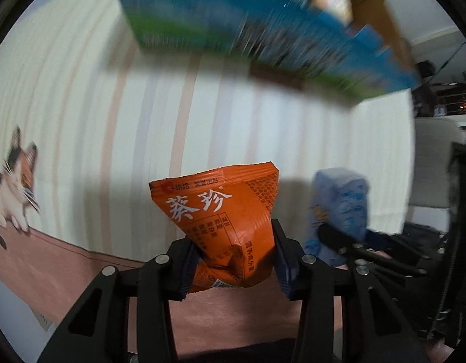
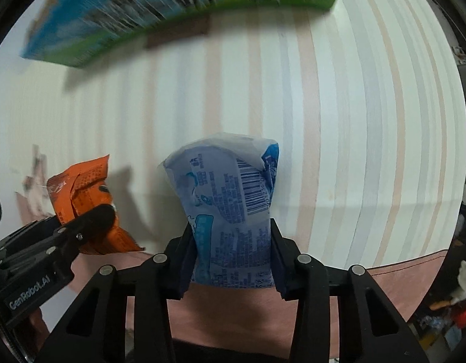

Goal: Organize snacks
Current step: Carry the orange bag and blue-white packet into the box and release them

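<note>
My left gripper (image 1: 233,257) is shut on an orange snack packet (image 1: 223,217) with white characters, held up above the striped cloth. To its right in the left wrist view, the blue snack packet (image 1: 341,208) shows in the other gripper. My right gripper (image 2: 233,254) is shut on that blue and white packet (image 2: 229,199), barcode side facing the camera. The orange packet (image 2: 84,199) and the left gripper appear at the left of the right wrist view. A blurred blue and green carton (image 1: 248,30) lies at the far side, and the carton (image 2: 172,9) also tops the right wrist view.
A white cloth with pale pink and blue stripes (image 1: 142,121) covers the surface, with a pink border (image 1: 66,272) and a cat print (image 1: 12,187) at the left. A grey chair (image 1: 432,166) and dark clutter stand beyond the right edge.
</note>
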### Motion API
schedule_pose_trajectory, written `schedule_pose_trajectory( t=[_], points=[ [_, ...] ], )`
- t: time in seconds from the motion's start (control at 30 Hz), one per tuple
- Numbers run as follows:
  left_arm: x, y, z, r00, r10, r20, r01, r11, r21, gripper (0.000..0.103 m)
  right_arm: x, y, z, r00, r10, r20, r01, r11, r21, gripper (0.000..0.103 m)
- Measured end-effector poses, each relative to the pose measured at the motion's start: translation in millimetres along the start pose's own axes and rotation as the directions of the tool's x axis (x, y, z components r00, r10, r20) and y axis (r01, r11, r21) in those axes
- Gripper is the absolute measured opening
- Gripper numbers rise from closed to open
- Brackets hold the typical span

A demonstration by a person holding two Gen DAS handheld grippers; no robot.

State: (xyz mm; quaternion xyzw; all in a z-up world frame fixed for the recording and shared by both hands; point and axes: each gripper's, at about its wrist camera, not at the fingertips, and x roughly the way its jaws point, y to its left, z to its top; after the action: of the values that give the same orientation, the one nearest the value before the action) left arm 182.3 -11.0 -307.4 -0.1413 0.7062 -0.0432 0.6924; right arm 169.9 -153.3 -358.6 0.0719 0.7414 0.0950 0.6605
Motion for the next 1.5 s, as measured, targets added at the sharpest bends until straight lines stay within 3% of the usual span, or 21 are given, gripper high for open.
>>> schedule_pose_trajectory(
  t=[0.17,0.33,0.4,0.5,0.7,0.93,1.1,1.23,1.5],
  points=[
    [-86,-13,45,0.993,-0.034,0.117,0.025,0.997,0.075,0.04,-76,19,18,0.983,0.145,0.109,-0.142,0.989,-0.03,0.045],
    [-120,1,122,0.983,0.068,0.172,-0.089,0.989,0.118,0.04,-137,47,67,0.955,0.215,0.205,-0.201,0.976,-0.086,0.045],
    [-112,1,158,0.986,0.096,0.133,-0.111,0.987,0.112,0.04,-143,59,94,0.953,0.206,0.224,-0.191,0.978,-0.088,0.045],
    [-101,15,204,0.996,0.078,0.039,-0.081,0.994,0.076,0.04,-135,69,135,0.949,0.239,0.206,-0.231,0.971,-0.061,0.045],
    [-67,25,254,0.982,0.162,-0.095,-0.154,0.985,0.081,0.041,-96,80,192,0.962,0.231,0.144,-0.232,0.973,-0.008,0.045],
    [-27,30,267,0.955,0.215,-0.203,-0.199,0.975,0.097,0.041,-51,87,218,0.976,0.208,0.06,-0.209,0.978,0.012,0.045],
    [-9,30,262,0.937,0.226,-0.267,-0.204,0.973,0.108,0.044,-38,86,225,0.979,0.201,0.03,-0.201,0.979,0.017,0.06],
    [-11,30,258,0.937,0.239,-0.255,-0.217,0.97,0.113,0.045,-34,83,235,0.988,0.154,0.026,-0.154,0.988,0.006,0.073],
    [-33,27,241,0.962,0.209,-0.175,-0.197,0.977,0.085,0.045,-52,77,225,0.996,0.063,0.069,-0.061,0.998,-0.032,0.073]
  ],
)
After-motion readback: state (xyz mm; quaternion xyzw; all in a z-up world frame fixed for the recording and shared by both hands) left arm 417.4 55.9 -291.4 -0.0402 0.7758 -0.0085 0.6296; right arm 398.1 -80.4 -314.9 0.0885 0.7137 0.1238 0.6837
